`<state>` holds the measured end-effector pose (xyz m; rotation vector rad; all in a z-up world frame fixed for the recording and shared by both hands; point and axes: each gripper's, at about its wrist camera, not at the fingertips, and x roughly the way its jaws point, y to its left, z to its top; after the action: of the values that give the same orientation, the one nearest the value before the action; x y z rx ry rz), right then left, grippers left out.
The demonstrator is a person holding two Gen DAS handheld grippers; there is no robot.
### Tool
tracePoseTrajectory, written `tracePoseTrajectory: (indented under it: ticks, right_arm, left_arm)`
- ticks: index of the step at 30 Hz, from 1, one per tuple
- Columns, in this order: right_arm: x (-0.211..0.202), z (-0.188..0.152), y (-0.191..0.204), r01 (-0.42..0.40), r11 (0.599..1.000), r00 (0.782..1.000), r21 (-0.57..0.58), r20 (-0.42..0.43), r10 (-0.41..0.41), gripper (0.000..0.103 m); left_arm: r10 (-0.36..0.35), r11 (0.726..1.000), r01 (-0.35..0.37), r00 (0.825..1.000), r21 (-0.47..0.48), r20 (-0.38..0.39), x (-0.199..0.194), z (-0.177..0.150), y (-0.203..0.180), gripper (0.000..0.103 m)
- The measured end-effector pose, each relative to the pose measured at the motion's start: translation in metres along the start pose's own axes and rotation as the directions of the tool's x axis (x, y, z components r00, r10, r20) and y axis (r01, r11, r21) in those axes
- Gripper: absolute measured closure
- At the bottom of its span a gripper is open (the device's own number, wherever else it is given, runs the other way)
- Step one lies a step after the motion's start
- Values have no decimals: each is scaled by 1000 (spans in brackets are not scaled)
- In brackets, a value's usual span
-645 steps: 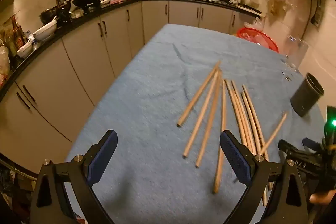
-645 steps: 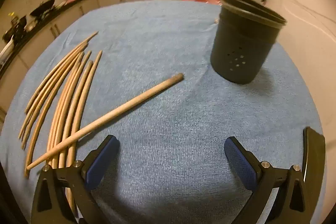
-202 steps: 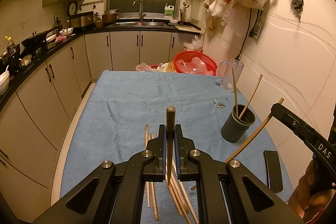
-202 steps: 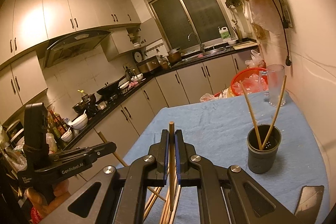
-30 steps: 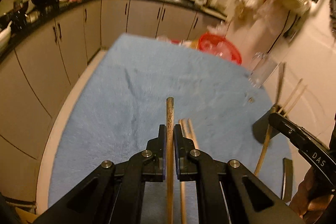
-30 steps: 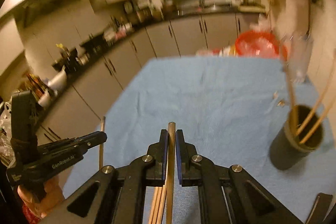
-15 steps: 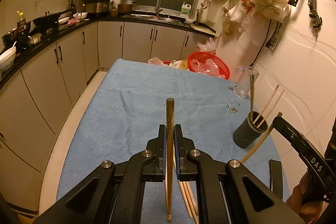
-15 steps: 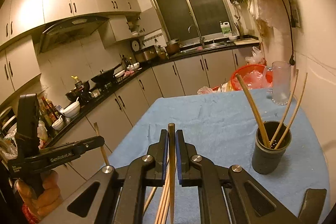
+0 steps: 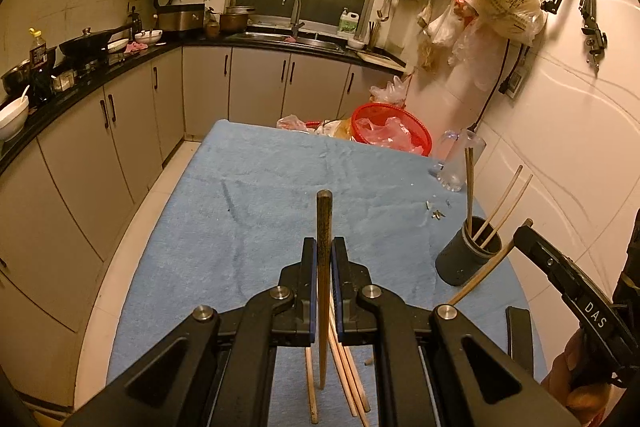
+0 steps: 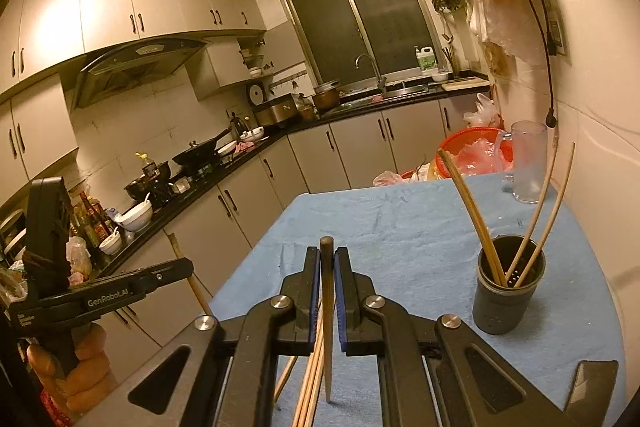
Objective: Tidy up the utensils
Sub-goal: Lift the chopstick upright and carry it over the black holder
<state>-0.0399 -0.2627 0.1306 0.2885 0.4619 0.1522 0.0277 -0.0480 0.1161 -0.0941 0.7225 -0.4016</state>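
Observation:
My left gripper (image 9: 324, 247) is shut on a wooden chopstick (image 9: 323, 219) that stands upright between its blue pads, above the blue table cloth (image 9: 260, 195). My right gripper (image 10: 327, 259) is likewise shut on an upright chopstick (image 10: 327, 307). A dark round holder (image 10: 507, 291) with three chopsticks leaning in it stands at the right of the table; it shows as the holder (image 9: 466, 259) in the left wrist view too. Several loose chopsticks (image 9: 348, 371) lie on the cloth under the grippers. The right gripper (image 9: 528, 231) with its chopstick appears at the right of the left wrist view.
A glass mug (image 10: 528, 163) and a red basket (image 9: 392, 129) sit at the table's far end. Small crumbs (image 9: 438, 213) lie near the holder. A flat dark object (image 10: 592, 383) lies at the near right. Kitchen cabinets (image 9: 100, 131) line the left side, a wall the right.
Both grippers have risen and tilted up with their chopsticks, so more of the kitchen shows than a second ago. Over the last half second little has moved.

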Motion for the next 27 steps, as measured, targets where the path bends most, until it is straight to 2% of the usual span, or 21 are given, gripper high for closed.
tracePoseTrajectory:
  ticks: [18, 27]
  right_arm:
    - [-19, 8, -13, 10, 999, 999, 30, 36, -11, 96]
    - [-26, 11, -31, 19, 997, 999, 77, 42, -22, 96]
  left_arm:
    - [-22, 999, 21, 1000, 34, 21, -14, 7, -13, 96]
    - [-27, 998, 26, 1000, 58, 5, -11, 8, -23, 96]
